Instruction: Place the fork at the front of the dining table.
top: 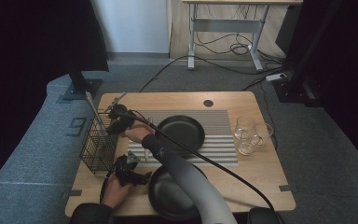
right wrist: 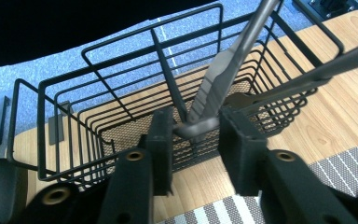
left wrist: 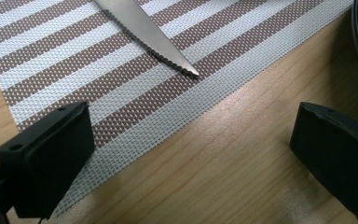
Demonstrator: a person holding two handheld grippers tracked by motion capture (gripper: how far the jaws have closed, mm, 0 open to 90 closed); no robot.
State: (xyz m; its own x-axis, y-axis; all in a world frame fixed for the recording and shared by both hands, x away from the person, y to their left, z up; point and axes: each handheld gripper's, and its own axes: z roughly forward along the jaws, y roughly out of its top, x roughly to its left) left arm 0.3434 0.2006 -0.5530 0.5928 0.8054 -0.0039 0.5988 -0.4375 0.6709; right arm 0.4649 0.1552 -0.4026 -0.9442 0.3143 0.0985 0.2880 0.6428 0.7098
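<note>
Right gripper clamped on metal utensil handle, long axis tilted over wire basket at desk's left edge. Left gripper open; knife just ahead on striped mat.

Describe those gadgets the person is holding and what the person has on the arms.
Each hand holds a black handheld gripper: the left gripper and the right gripper. Both end in two blocky black fingers, matte, with small screw holes. The right gripper's arms show brass-coloured bolts. A black cable trails from the right one. The right sleeve is grey; the left sleeve is dark.
</note>
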